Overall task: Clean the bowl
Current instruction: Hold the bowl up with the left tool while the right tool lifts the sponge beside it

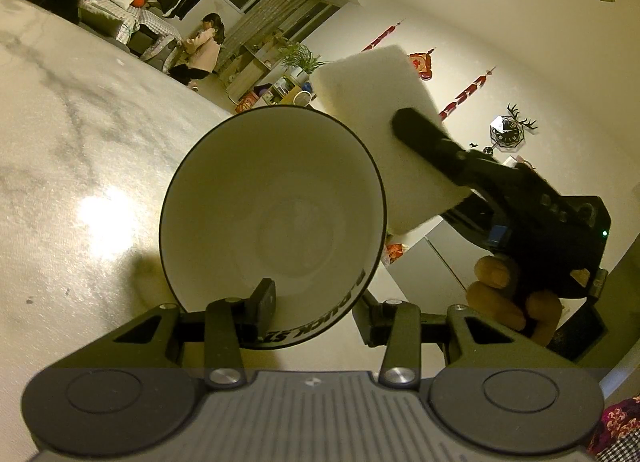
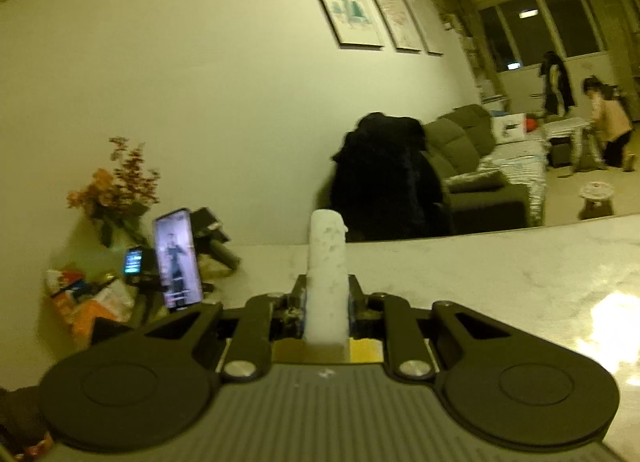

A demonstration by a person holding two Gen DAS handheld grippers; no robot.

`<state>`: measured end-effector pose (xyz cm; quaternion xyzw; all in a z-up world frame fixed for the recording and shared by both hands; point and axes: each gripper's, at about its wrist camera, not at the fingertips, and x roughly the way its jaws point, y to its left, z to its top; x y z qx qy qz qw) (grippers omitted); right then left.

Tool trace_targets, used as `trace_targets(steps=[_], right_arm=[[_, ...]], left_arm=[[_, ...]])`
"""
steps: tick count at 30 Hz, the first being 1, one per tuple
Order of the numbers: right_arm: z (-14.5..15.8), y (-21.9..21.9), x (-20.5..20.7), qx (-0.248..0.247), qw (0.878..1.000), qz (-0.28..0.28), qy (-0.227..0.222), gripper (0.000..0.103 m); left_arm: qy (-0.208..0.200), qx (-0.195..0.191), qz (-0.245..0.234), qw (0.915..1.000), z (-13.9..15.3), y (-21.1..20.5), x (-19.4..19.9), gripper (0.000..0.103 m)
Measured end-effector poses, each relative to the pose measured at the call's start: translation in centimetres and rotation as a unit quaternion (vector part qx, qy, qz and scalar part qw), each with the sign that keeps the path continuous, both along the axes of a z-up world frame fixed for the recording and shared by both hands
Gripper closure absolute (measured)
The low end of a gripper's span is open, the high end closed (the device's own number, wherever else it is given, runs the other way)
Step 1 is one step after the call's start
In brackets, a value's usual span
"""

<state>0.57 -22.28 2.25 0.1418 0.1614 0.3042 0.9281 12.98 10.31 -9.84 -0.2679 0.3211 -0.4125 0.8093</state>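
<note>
A white bowl (image 1: 272,202) with a black rim and lettering on its outside is held tilted above the marble table (image 1: 80,142), its opening facing the left wrist camera. My left gripper (image 1: 316,304) is shut on the bowl's near wall, one finger inside and one outside. The inside of the bowl looks plain white. A white sponge block (image 1: 372,102) hovers just right of the bowl's rim, apart from the inside. My right gripper (image 2: 326,294) is shut on this sponge (image 2: 326,254); one of its fingers (image 1: 424,138) lies across the sponge, with a hand (image 1: 504,294) on the handle.
The marble table (image 2: 500,262) stretches to the right. At its far left stand a lit phone on a holder (image 2: 176,258), flowers (image 2: 116,186) and packets. A dark coat on a chair (image 2: 384,182) is behind the table. A person (image 2: 608,122) is far off by the sofa.
</note>
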Motion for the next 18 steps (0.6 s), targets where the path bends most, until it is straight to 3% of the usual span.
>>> trace_targets(steps=[6,18], right_arm=[[-0.1,0.1,0.0,-0.012,1.000,-0.015,-0.002,0.084],[-1.7,-1.0,2.1,-0.010,0.997,-0.053,0.050,0.082]], left_arm=[[0.001,-0.001,-0.001,1.0000,-0.2,0.0,0.5,0.060],[0.001,0.000,-0.002,1.0000,-0.5,-0.1,0.4,0.059]])
